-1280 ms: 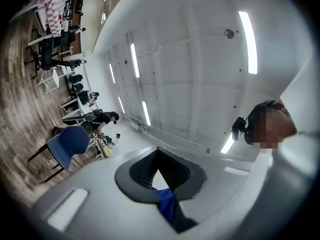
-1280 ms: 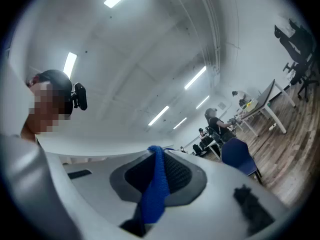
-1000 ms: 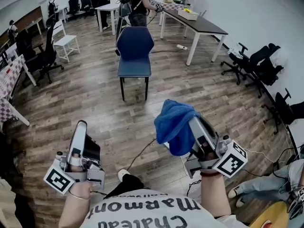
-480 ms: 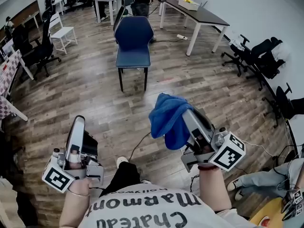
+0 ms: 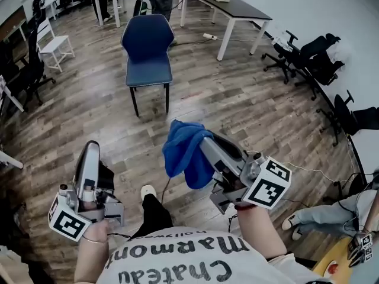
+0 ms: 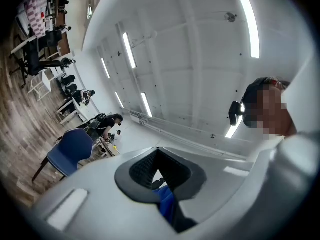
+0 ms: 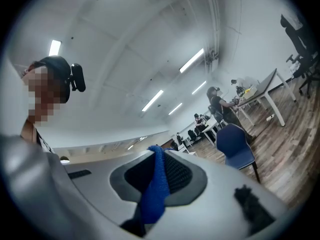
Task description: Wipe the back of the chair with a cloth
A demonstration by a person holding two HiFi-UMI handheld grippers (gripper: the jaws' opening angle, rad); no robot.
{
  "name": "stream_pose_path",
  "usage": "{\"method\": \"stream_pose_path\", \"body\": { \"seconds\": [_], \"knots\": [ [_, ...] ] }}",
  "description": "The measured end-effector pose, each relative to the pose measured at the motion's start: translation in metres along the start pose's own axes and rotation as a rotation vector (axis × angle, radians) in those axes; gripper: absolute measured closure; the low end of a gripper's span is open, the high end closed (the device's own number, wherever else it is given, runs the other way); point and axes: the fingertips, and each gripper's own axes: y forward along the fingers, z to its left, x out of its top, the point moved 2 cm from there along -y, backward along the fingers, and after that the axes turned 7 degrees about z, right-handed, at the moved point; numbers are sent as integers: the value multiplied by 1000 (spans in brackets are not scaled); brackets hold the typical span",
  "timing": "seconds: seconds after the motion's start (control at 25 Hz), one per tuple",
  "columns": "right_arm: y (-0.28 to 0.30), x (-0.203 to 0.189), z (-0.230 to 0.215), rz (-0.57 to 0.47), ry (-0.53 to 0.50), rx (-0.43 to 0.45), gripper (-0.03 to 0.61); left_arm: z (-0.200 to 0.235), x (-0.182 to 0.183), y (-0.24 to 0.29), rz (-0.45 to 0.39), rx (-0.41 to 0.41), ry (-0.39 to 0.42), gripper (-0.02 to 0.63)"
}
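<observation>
The left gripper (image 5: 90, 145) hangs low at the near left, its fingers pressed together on nothing, so it has no part in the work as things stand. Far off, left of centre, the blue chair (image 5: 147, 40) stands on the wooden floor (image 5: 249, 99) with its seat turned this way and its backrest upright behind it, well apart from both grippers. The blue cloth (image 5: 180, 152) is bunched at the near centre and droops from the right gripper (image 5: 204, 142), whose fingers are clenched on a fold of it. The step in hand looks like the approach, with no wiping begun. The next move calls for reaching the chair, raising the cloth to the backrest and pressing it flat.
</observation>
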Motion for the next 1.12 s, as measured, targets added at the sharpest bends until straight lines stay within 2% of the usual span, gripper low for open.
{"method": "stream_pose_path", "body": {
  "seconds": [0.08, 0.2, 0.36, 0.56, 0.76, 0.92, 1.04, 1.12],
  "knots": [
    [25, 4, -15, 14, -8, -8, 528, 23, 9, 20, 19, -3, 25, 612],
    [69, 19, -36, 11, -17, -16, 526, 68, 30, 43, 70, 49, 73, 614],
    [135, 40, -57, -5, -27, -6, 526, 121, 70, 69, 100, 66, 84, 624],
    [199, 62, -79, -31, -41, 5, 526, 164, 109, 100, 127, 30, 134, 624],
    [243, 75, -97, -29, -55, 17, 526, 197, 124, 119, 203, 54, 189, 629],
    [271, 78, -113, -26, -69, 4, 526, 222, 137, 126, 227, 90, 271, 629],
    [286, 76, -130, -12, -65, -20, 526, 232, 147, 133, 201, 119, 392, 627],
    [292, 73, -142, -3, -38, -35, 526, 238, 144, 139, 208, 136, 444, 626]
  ]
}}
